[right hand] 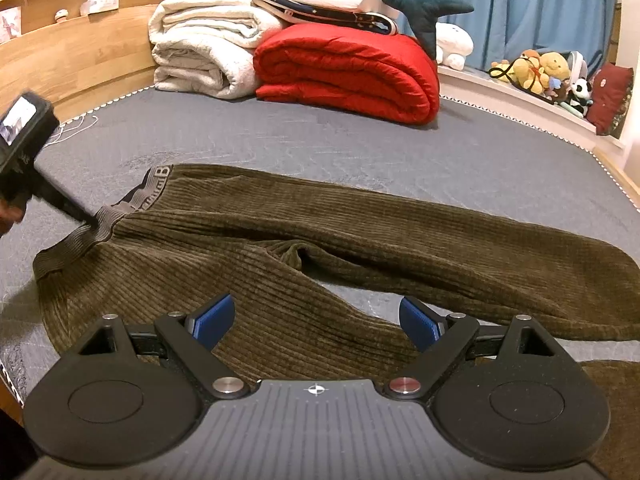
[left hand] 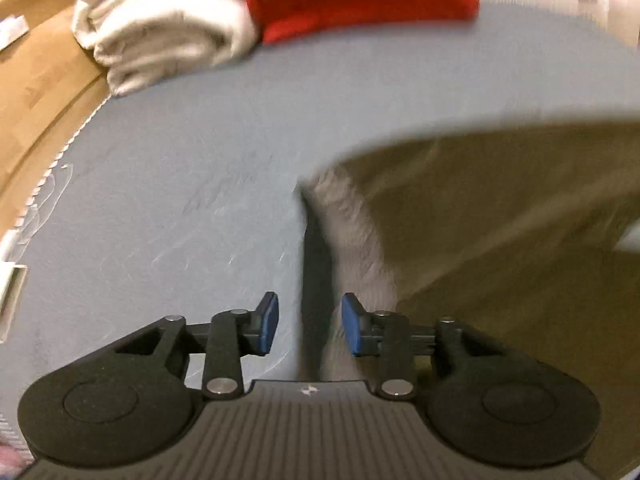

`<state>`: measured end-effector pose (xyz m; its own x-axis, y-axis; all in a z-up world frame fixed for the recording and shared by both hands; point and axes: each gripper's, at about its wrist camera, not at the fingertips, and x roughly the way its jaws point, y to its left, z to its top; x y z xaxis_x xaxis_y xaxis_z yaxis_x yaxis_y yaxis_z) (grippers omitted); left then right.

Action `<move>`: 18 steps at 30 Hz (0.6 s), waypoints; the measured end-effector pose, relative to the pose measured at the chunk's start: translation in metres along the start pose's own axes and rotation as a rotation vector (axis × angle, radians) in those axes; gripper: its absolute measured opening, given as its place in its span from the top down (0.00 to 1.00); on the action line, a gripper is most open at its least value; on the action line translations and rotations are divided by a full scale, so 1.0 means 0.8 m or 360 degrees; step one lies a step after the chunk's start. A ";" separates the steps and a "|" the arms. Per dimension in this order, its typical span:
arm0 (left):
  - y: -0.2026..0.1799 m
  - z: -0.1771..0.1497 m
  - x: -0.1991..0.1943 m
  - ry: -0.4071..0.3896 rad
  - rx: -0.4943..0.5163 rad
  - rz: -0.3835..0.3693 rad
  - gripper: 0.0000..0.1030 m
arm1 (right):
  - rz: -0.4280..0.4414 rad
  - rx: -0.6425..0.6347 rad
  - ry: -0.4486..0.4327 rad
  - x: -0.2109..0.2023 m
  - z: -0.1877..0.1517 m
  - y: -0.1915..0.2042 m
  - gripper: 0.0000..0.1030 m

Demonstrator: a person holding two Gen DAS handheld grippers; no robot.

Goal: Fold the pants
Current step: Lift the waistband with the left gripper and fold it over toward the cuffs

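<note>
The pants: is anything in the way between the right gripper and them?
Nothing visible. The right gripper hangs open right above the olive pants on the bed; the blankets sit far behind.

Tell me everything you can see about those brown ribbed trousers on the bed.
The olive-brown corduroy pants lie spread flat on the grey mattress, legs parted in a V toward the right, not yet folded. A grey ribbed elastic waistband with lettering sits at the left, where the left gripper reaches its edge. The open right gripper hovers over the near leg.

left gripper [left hand: 310, 326] part-open, right gripper [right hand: 316, 320] wide apart
</note>
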<state>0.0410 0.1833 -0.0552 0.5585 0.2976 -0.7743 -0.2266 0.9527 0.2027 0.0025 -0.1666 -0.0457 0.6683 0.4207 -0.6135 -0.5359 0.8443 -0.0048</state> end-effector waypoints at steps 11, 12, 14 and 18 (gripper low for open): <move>-0.062 0.001 0.040 0.0260 -0.0042 -0.0220 0.80 | 0.0000 0.0129 -0.0009 -0.003 0.006 -0.019 0.12; -0.063 0.010 0.025 0.0181 -0.0089 -0.0264 0.75 | -0.0002 0.0147 -0.0016 -0.004 0.007 -0.022 0.12; -0.070 0.026 0.005 0.0069 -0.0140 -0.0300 0.67 | -0.0023 0.0193 -0.0030 -0.004 0.010 -0.031 0.12; -0.088 0.062 0.002 -0.0021 -0.0179 -0.0296 0.67 | -0.0095 0.0331 0.0034 0.005 0.015 -0.055 0.12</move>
<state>0.0973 0.1199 -0.0409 0.6092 0.1186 -0.7841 -0.2056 0.9786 -0.0117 0.0348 -0.1981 -0.0388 0.6837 0.3625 -0.6334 -0.3759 0.9188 0.1201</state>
